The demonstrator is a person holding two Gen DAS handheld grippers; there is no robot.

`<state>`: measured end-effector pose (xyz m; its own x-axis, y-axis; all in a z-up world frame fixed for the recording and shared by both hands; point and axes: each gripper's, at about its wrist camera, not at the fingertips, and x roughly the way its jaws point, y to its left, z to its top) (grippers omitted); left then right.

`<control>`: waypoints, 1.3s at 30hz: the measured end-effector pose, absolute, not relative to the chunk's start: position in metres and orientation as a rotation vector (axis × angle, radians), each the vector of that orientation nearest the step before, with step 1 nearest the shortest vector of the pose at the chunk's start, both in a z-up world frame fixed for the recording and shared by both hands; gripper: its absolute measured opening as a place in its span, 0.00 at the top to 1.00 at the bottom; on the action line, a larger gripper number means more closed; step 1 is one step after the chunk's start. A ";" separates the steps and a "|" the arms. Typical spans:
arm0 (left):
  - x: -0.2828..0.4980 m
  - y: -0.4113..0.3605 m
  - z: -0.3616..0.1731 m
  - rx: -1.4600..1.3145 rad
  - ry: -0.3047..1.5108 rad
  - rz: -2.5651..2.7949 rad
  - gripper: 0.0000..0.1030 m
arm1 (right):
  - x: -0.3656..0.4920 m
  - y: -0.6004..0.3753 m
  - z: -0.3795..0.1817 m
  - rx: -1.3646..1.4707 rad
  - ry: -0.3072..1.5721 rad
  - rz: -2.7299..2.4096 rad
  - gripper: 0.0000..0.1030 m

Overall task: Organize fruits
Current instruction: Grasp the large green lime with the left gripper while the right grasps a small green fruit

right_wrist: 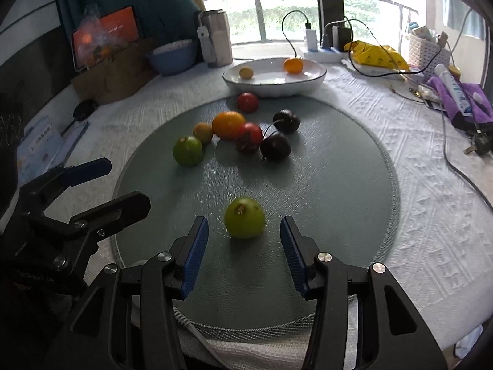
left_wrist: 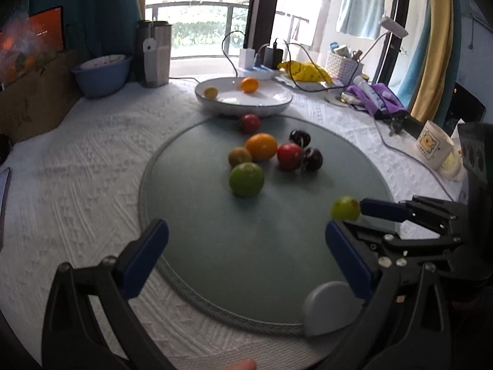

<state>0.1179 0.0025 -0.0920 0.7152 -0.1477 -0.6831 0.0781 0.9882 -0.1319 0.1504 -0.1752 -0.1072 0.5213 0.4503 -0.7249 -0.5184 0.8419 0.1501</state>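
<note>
Looking along our left gripper [left_wrist: 246,256], we saw its blue fingers [left_wrist: 144,256] spread wide over the round grey mat [left_wrist: 191,185], nothing between them. A cluster of fruit lay mid-mat: a green fruit [left_wrist: 246,179], an orange [left_wrist: 261,146], a red tomato [left_wrist: 288,156] and dark plums [left_wrist: 311,159]. At the right, our right gripper [left_wrist: 354,215] flanked a small green fruit [left_wrist: 345,208].

Through the right wrist view, we held the right gripper [right_wrist: 243,237] partly open, that small green fruit [right_wrist: 244,217] resting on the mat between the pads [right_wrist: 197,252], touching neither. Beyond stood the white bowl [right_wrist: 308,84] with two orange-yellow fruits [right_wrist: 293,65].
</note>
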 end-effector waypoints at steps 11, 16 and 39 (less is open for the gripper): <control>0.136 0.000 -0.096 -0.068 0.815 -0.111 0.01 | 0.163 -0.172 -0.111 -0.100 0.835 0.614 0.72; 0.151 -0.004 -0.097 -0.058 0.841 -0.097 0.02 | 0.176 -0.175 -0.109 -0.094 0.837 0.629 0.72; 0.204 -0.014 -0.108 -0.015 0.947 -0.043 0.68 | 0.230 -0.196 -0.094 -0.036 0.816 0.627 0.72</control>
<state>0.2041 -0.0136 -0.1082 0.5830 -0.0436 -0.8113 0.0306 0.9990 -0.0317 0.2305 -0.1965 -0.0936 0.5161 0.5081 -0.6895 -0.5353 0.8198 0.2034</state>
